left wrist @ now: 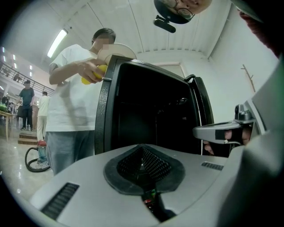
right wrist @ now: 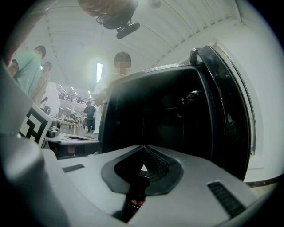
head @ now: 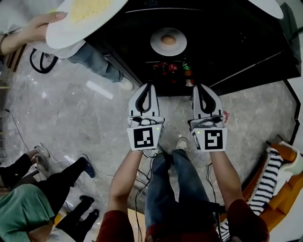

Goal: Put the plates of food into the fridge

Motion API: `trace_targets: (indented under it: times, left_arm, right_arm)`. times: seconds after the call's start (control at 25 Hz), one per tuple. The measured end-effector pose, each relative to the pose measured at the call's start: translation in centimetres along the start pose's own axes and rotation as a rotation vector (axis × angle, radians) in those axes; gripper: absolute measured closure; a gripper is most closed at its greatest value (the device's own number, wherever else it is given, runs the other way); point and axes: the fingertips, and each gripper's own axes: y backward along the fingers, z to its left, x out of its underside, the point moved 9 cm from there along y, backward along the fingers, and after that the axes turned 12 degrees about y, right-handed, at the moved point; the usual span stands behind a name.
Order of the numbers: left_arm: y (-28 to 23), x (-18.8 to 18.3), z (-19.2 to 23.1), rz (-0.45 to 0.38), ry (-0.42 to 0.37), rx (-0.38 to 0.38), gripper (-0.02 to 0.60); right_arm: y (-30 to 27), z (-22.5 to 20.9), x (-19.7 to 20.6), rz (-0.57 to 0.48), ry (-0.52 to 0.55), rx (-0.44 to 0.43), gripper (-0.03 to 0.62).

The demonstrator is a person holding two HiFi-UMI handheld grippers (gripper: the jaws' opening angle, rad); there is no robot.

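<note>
- Plate with a round brownish food (head: 168, 41) sits inside the open black fridge (head: 236, 42), ahead of both our grippers.
- We see a second plate of yellow food (head: 87, 14) at the fridge's left, held up by another person's hand (head: 35, 29).
- Our left gripper (head: 147, 88) has its jaws pressed together, with nothing between them.
- Our right gripper (head: 200, 88), beside it, also has its jaws together and empty.

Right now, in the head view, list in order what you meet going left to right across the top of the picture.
Another person's hand → large plate of yellow food that it holds → small plate carrying a round brown item.
</note>
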Motion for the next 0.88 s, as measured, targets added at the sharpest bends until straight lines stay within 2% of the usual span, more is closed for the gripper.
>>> trace_targets:
  times: [0.56,0.88]
  left_arm:
    - [1.0,-6.0,-0.6,0.005,-0.017,0.013,0.575]
    - [1.9,-10.6,-1.4,-0.021,-0.010,0.026,0.575]
  right_arm:
    - [-0.4,-1.3,-5.7,-0.046,0.014,-0.005,0.585]
    - [-0.2,-2.5,-9.6,-0.062,0.018,-0.025,0.585]
